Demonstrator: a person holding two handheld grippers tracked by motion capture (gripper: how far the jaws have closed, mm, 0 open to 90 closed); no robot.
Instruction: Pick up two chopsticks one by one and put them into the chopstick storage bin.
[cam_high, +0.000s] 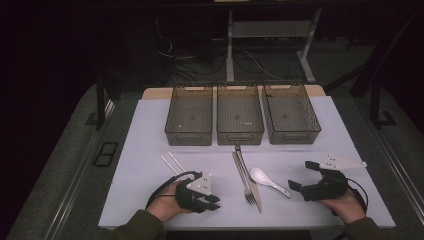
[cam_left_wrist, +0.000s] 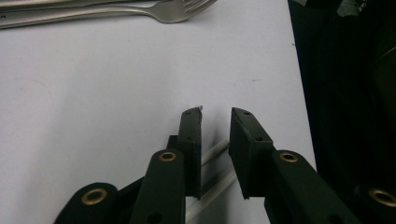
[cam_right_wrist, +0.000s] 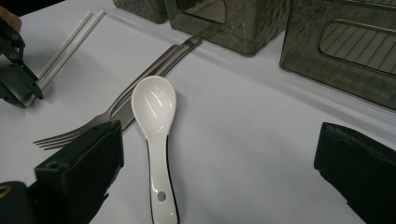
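Observation:
Two white chopsticks (cam_high: 171, 164) lie on the white mat (cam_high: 140, 175) at the left, and their near ends run under my left gripper (cam_high: 215, 202). In the left gripper view the chopsticks (cam_left_wrist: 212, 154) cross the narrow gap between the jaws of the left gripper (cam_left_wrist: 215, 112), which is shut on them. My right gripper (cam_high: 303, 175) rests at the right of the mat with its jaws wide apart and nothing in them. A white spoon (cam_right_wrist: 154, 107) lies just ahead of the right gripper (cam_right_wrist: 217, 140), bowl away from it.
A metal fork (cam_high: 245, 175) and knife (cam_high: 254, 192) lie side by side mid-mat, left of the spoon (cam_high: 265, 178). Three dark see-through bins (cam_high: 189, 136) (cam_high: 240, 136) (cam_high: 292, 136) stand in a row at the back. The mat's front edge is close to both hands.

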